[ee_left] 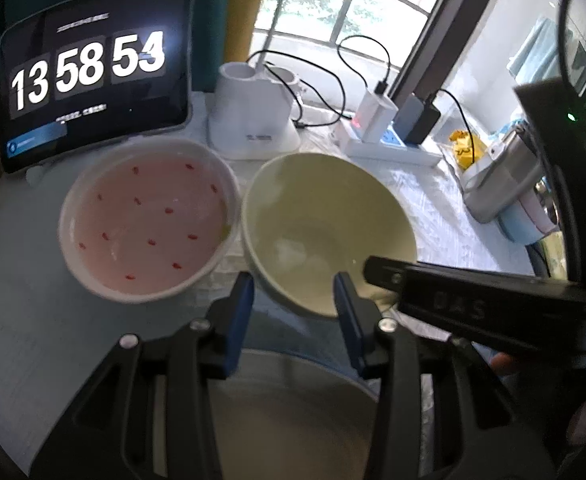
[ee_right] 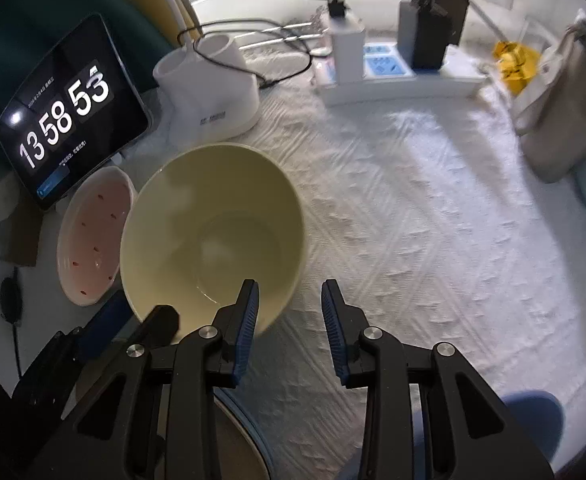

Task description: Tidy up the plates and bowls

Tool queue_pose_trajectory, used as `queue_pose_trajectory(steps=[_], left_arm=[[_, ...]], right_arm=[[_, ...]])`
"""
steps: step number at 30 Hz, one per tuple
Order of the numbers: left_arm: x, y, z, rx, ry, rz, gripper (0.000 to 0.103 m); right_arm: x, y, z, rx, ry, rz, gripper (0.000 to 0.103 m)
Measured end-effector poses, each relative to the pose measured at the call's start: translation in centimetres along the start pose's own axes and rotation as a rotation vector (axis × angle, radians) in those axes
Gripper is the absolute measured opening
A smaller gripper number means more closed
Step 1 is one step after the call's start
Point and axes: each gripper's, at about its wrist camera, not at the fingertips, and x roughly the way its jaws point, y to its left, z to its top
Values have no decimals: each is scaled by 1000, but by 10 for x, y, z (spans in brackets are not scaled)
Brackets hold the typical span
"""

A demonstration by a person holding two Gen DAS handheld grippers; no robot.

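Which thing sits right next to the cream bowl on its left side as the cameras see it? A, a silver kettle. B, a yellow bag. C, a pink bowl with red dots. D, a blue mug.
C: the pink bowl with red dots sits directly left of the cream bowl, rims nearly meeting, in front of the tablet clock.
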Motion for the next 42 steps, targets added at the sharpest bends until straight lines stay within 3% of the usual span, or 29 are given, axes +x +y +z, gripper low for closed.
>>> queue_pose_trajectory(steps=[5, 13, 21, 42], left_arm=[[9, 1, 2, -17, 19, -5, 50], [14, 4, 3, -13, -2, -21, 51], [10, 1, 2, -2, -11, -33, 50], [-42, -22, -4, 50, -130, -57, 50]], right_arm=[[13, -9, 1, 38, 25, 60, 34], [15, -12, 4, 59, 19, 126, 30], [10, -10, 1, 28, -26, 101, 29], [-48, -7, -16, 0, -160, 96, 28]])
